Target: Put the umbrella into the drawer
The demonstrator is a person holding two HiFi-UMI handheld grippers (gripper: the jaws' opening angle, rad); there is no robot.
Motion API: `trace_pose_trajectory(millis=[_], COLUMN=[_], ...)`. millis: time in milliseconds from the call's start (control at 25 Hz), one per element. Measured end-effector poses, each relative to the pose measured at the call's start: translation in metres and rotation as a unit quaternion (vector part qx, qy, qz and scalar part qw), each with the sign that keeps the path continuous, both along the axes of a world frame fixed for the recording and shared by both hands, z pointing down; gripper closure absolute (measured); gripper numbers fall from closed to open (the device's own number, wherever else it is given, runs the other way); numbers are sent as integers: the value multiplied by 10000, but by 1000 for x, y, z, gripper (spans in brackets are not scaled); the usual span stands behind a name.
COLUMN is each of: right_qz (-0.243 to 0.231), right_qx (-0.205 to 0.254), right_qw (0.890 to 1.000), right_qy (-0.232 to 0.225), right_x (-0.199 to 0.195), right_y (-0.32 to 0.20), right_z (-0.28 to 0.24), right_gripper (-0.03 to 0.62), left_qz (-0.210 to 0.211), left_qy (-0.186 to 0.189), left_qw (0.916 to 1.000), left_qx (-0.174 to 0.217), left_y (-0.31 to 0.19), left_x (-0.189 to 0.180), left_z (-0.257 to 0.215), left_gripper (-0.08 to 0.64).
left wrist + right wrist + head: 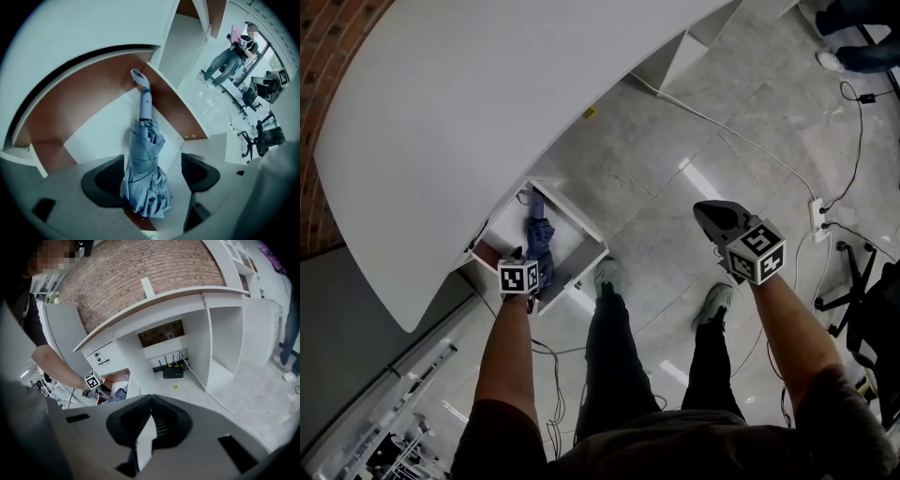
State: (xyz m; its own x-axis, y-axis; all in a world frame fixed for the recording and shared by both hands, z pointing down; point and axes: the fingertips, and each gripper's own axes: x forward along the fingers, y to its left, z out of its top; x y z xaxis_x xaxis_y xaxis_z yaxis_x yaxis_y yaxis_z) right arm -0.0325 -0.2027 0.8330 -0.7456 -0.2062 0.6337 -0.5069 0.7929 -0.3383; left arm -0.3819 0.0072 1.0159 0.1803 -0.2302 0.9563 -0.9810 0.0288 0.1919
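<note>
A folded blue-grey umbrella (540,239) lies inside the open white drawer (581,230) under the curved desk, its handle toward the back. In the left gripper view the umbrella (145,168) rests on the drawer's floor, between brown inner walls (183,112). My left gripper (152,178) hangs over its bunched end, jaws wide apart, pads not pressing on the fabric. In the head view the left gripper (523,264) sits at the drawer's front. My right gripper (705,211) is held in the air over the floor, away from the drawer, shut and empty (150,413).
A curved white desk top (469,112) overhangs the drawer. A white cable (741,141) runs across the tiled floor to a power strip (817,216). An office chair base (853,272) stands at the right. A router (173,372) sits under the desk. The person's shoes (607,279) are beside the drawer.
</note>
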Motion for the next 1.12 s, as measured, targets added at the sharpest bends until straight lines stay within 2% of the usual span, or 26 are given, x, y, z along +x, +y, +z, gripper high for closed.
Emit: trace_pose_trajectory(millis=[160,280,400,680,840,920,1040,1120], right_qz=[91,94,72,81,173,283,401,497], right_qx=[141,259,334,501,644,708,838,943], right_qw=[9998,9996,9994,9986,9975,9966,9948,9932], right_qy=[-65,-109,-108,-137,-220,-325,-412,-477], right_x=[16,28,39,82,105,117,136,150], right_y=[-5,-2,6,22,26,28,28,27], right_z=[-42,-75,-107,-190,-240,-268,-309,-335], right_gripper=[600,600,600,600,600,600,600,600], left_qz=[52,59,157,571,922,1057,1247,1411], left_qy=[-125,-95,109,883,1094,1260,1628,1808], left_qw=[9999,9997,9978,9857,9744,9661,9478,9339], left_qx=[25,214,640,1315,1733,1990,2444,2744], left_y=[5,-4,-27,-57,-70,-79,-95,-103], left_x=[5,15,39,131,176,198,237,263], left_z=[-41,-80,-128,-245,-315,-352,-412,-451], left_gripper=[209,209,209,209,209,210,219,259])
